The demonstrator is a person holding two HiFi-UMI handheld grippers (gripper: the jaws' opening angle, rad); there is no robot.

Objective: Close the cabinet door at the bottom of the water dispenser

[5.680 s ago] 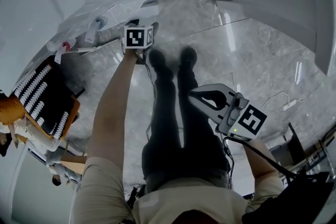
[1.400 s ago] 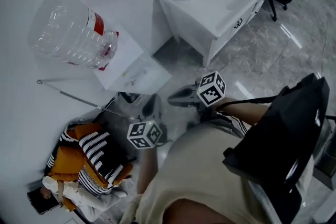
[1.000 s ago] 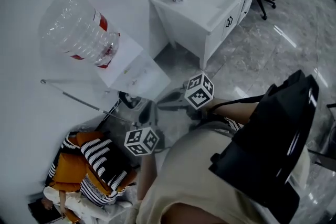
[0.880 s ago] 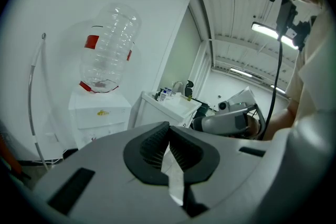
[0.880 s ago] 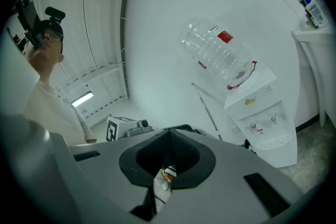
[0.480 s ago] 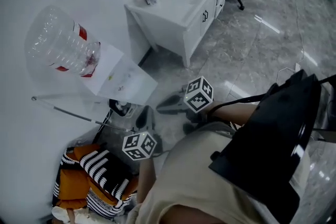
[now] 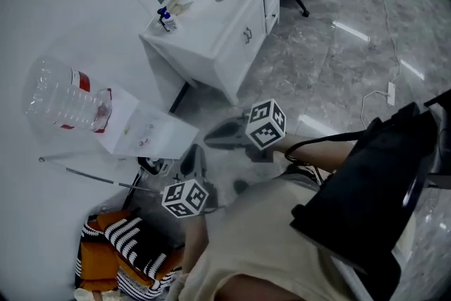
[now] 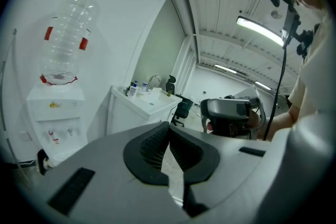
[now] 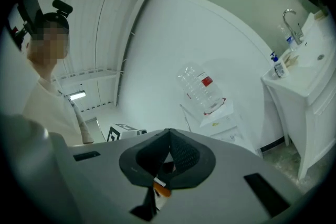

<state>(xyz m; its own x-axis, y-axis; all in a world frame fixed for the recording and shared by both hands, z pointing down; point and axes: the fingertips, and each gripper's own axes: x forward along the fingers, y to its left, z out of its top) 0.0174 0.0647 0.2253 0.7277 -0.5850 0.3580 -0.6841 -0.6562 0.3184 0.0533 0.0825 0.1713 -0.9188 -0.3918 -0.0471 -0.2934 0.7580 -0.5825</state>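
The white water dispenser (image 7: 144,132) stands against the wall at the left of the head view, with a clear upturned bottle (image 7: 63,99) on top. Its bottom cabinet door is hidden under its top in that view. The left gripper view shows the dispenser's (image 8: 55,113) taps at the left, with the lower part cut off. My left gripper (image 7: 192,160) is held a short way in front of the dispenser, jaws shut and empty. My right gripper (image 7: 211,135) hovers beside it, pointing toward the dispenser (image 9: 223,118), also shut with nothing held.
A white sink cabinet (image 7: 225,46) with a tap and small bottles stands right of the dispenser. An orange and striped bundle (image 7: 120,254) lies on the floor at lower left. A thin rod (image 7: 84,171) leans by the dispenser. A black bag (image 7: 380,187) hangs at my right side.
The view has swung, so the dispenser slid left and down and the sink cabinet came toward the middle. Both grippers moved across the floor with me, jaws still shut.
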